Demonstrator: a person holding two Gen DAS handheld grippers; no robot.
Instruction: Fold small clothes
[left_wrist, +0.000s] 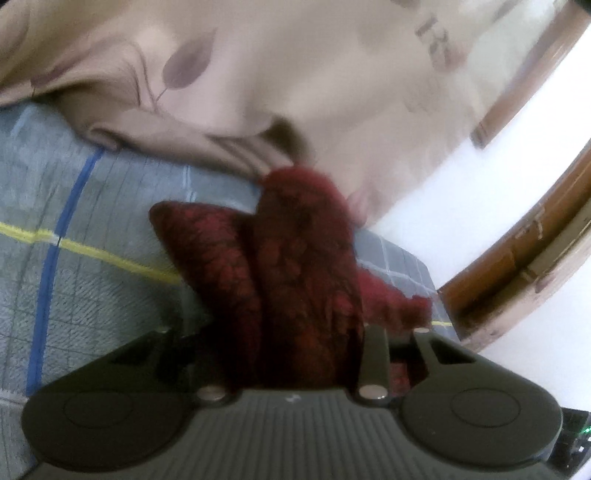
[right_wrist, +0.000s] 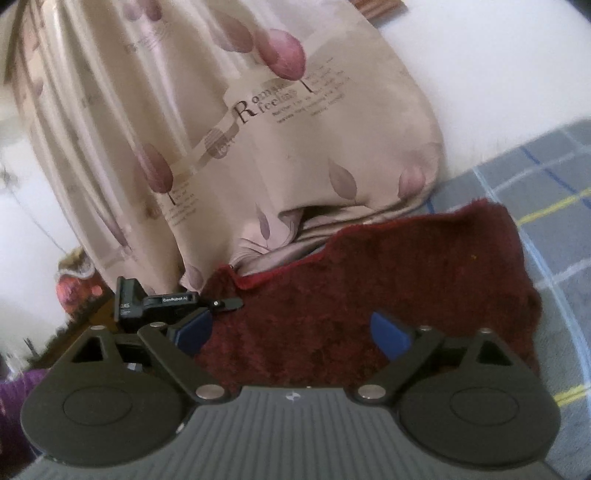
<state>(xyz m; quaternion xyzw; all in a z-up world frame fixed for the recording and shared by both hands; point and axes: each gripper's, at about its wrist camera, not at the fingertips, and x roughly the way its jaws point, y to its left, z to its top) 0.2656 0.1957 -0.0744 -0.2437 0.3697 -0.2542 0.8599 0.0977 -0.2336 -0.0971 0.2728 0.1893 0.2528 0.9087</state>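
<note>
A dark red fuzzy cloth (right_wrist: 388, 273) lies spread on a grey plaid bedspread (right_wrist: 546, 206). My right gripper (right_wrist: 291, 332) hovers over its near part, open, its blue pads (right_wrist: 389, 332) standing wide apart and pressing nothing. My left gripper (right_wrist: 221, 303) shows at the cloth's left edge in the right wrist view. In the left wrist view the red cloth (left_wrist: 295, 266) rises bunched in two folds between the jaws of the left gripper (left_wrist: 280, 332), which is shut on it. The cloth hides the fingertips.
A beige curtain (right_wrist: 258, 122) with leaf prints and lettering hangs just behind the cloth and touches the bedspread (left_wrist: 74, 221). A wooden frame (left_wrist: 517, 258) and a white wall stand to the right in the left wrist view. Coloured clutter (right_wrist: 74, 288) sits low at the left.
</note>
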